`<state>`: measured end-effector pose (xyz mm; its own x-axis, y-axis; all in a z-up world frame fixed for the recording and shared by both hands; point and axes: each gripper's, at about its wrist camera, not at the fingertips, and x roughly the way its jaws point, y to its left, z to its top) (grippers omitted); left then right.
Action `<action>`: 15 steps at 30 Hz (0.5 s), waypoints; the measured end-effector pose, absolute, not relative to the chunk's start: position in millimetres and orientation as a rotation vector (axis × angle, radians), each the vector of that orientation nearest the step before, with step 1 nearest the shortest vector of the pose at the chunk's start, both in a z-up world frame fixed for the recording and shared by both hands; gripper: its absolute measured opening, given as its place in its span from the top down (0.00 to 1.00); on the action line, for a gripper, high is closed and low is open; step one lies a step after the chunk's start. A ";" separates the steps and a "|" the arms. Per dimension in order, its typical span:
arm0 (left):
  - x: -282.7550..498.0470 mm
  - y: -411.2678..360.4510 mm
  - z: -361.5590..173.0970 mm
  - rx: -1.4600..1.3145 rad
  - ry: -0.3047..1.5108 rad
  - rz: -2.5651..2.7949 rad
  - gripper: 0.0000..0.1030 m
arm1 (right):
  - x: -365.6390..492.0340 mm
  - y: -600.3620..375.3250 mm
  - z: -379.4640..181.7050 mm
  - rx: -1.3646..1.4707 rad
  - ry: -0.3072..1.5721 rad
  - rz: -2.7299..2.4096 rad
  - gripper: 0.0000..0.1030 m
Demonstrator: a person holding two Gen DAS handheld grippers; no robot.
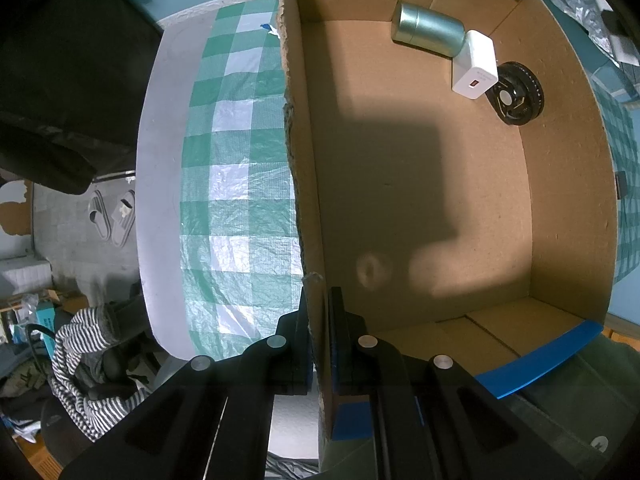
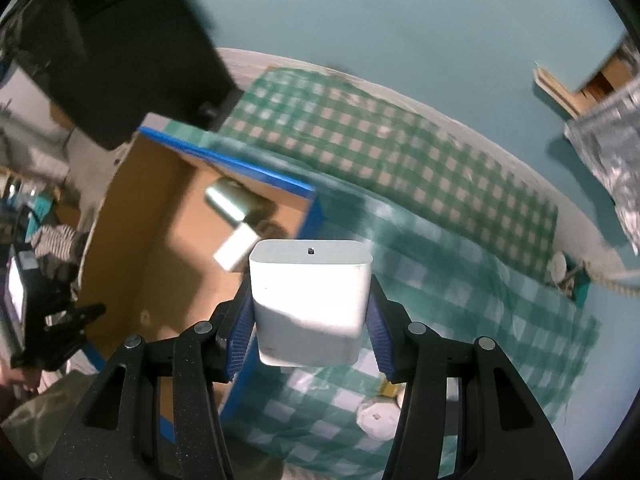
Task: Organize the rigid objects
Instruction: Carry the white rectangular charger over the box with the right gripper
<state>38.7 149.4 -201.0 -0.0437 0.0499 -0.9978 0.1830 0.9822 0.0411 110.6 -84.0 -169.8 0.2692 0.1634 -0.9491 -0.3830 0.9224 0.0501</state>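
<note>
Between the right gripper's (image 2: 310, 312) pinching pads, white box (image 2: 310, 300) upright; left gripper (image 1: 319, 340) clamps cardboard box wall (image 1: 304, 200).

A lived-in home room: slippers (image 1: 112, 218) on the floor, striped clothing (image 1: 80, 364) heaped (rather untidy).

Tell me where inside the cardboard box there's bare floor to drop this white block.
Most of the box floor is bare, from the wall the left tongs clamp across to the blue-taped edge. Only the far corner is crowded: green tin, white charger, black wheel.
</note>
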 end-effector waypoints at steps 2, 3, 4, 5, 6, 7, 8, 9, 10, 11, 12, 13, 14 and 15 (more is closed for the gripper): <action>38.8 149.7 -201.2 0.179 1.613 -0.109 0.94 | 109.1 -72.0 -168.9 -0.227 1.244 0.397 0.50; 38.7 150.5 -201.2 0.178 1.612 -0.109 0.94 | 107.8 -67.3 -168.9 -0.239 1.245 0.409 0.50; 38.3 150.6 -201.3 0.177 1.612 -0.108 0.94 | 106.8 -61.6 -169.3 -0.252 1.245 0.420 0.50; 38.2 151.0 -201.5 0.176 1.611 -0.108 0.94 | 105.6 -55.1 -170.1 -0.268 1.246 0.433 0.50; 38.1 151.2 -201.8 0.176 1.611 -0.108 0.94 | 104.3 -50.4 -170.9 -0.282 1.249 0.445 0.50; 38.1 151.2 -201.8 0.176 1.612 -0.108 0.94 | 102.9 -43.4 -172.6 -0.300 1.251 0.461 0.50; 38.1 151.3 -201.9 0.176 1.611 -0.108 0.94 | 101.6 -37.8 -173.8 -0.315 1.252 0.471 0.50; 38.1 151.3 -201.8 0.176 1.611 -0.108 0.94 | 100.5 -34.0 -174.2 -0.327 1.253 0.480 0.50; 38.1 151.3 -201.7 0.176 1.611 -0.109 0.94 | 99.0 -28.6 -176.2 -0.345 1.256 0.493 0.50; 38.1 151.5 -201.9 0.176 1.611 -0.109 0.94 | 97.6 -22.5 -179.0 -0.361 1.259 0.503 0.50; 38.1 151.4 -201.8 0.176 1.612 -0.108 0.94 | 96.3 -16.8 -182.2 -0.379 1.263 0.512 0.50; 38.1 151.4 -201.8 0.176 1.612 -0.108 0.94 | 95.3 -11.9 -185.1 -0.396 1.267 0.521 0.50; 38.1 151.5 -201.8 0.176 1.612 -0.108 0.94 | 93.9 -6.0 -189.4 -0.415 1.270 0.531 0.50; 38.2 151.4 -201.8 0.176 1.612 -0.108 0.94 | 93.1 -2.1 -193.0 -0.428 1.274 0.537 0.50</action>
<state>38.2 151.4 -201.8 -0.0421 0.0469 -0.9980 0.1797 0.9830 0.0387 93.1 -2.1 -193.0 0.1993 0.1401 -0.9699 -0.5966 0.8025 -0.0067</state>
